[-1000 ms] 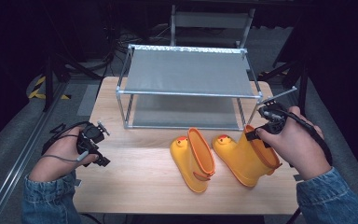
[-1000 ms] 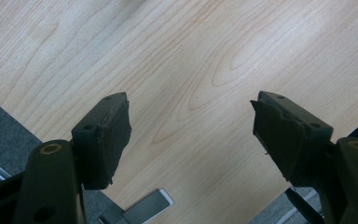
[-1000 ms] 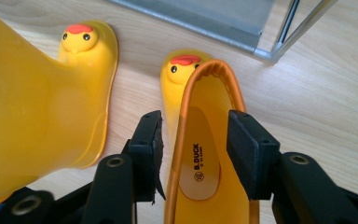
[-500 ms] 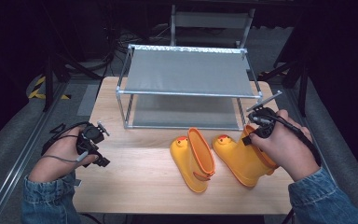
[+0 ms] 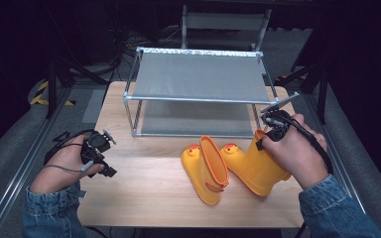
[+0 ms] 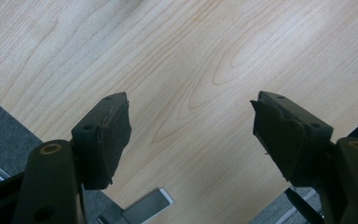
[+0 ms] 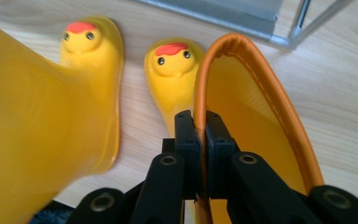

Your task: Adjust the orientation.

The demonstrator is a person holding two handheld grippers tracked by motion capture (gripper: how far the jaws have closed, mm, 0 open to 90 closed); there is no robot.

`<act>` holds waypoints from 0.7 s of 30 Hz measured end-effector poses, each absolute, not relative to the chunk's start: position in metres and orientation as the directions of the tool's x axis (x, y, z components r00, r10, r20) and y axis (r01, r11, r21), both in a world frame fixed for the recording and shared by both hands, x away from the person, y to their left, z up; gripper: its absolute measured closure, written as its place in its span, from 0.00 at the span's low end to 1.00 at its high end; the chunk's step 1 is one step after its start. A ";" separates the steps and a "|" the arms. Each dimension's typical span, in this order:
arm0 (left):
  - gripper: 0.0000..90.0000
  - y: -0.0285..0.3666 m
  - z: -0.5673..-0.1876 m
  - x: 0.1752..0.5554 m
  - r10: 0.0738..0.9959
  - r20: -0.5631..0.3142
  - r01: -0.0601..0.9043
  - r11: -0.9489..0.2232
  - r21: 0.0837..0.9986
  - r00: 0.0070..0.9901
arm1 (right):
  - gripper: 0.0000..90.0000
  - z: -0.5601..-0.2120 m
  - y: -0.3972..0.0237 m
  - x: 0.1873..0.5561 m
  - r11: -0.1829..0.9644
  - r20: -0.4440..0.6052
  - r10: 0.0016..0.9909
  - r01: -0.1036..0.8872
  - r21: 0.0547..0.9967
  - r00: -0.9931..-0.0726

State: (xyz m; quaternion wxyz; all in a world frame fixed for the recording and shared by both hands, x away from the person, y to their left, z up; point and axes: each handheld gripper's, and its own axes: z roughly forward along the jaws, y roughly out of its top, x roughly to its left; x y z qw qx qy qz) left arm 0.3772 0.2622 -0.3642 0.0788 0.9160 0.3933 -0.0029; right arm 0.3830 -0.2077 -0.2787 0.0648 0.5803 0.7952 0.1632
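Two yellow rubber boots with duck faces stand on the wooden table (image 5: 149,188). The left boot (image 5: 206,171) stands free in the middle. My right gripper (image 5: 264,141) is on the right boot (image 5: 250,166). In the right gripper view its jaws (image 7: 200,122) have just been closing and are now shut on the orange-edged rim (image 7: 261,84) of that boot. The boot's duck toe (image 7: 172,60) is beyond them, and the left boot (image 7: 42,107) is beside it. My left gripper (image 5: 108,158) is held over the table's left edge. Its jaws (image 6: 191,121) are wide open over bare wood, with nothing between them.
A metal rack (image 5: 198,79) with two grey fabric shelves stands at the back of the table, just behind the boots, and its lower corner (image 7: 289,39) is near the right boot. Bare wood (image 6: 205,56) lies under the left gripper. Grey floor surrounds the table.
My right hand has shifted slightly left onto the right boot's rim, and the gripper now pinches it. The left hand and the left boot have not moved.
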 end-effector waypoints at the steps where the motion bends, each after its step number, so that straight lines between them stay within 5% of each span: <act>1: 0.31 0.262 -0.364 0.377 0.720 -0.067 0.721 -0.679 0.142 0.691 | 0.96 -0.278 -0.205 0.383 0.273 0.092 0.943 0.900 0.341 -0.321; 21: 0.31 0.263 -0.365 0.377 0.718 -0.066 0.718 -0.681 0.143 0.693 | 0.96 -0.287 -0.163 0.399 0.269 0.035 0.954 0.898 0.348 -0.299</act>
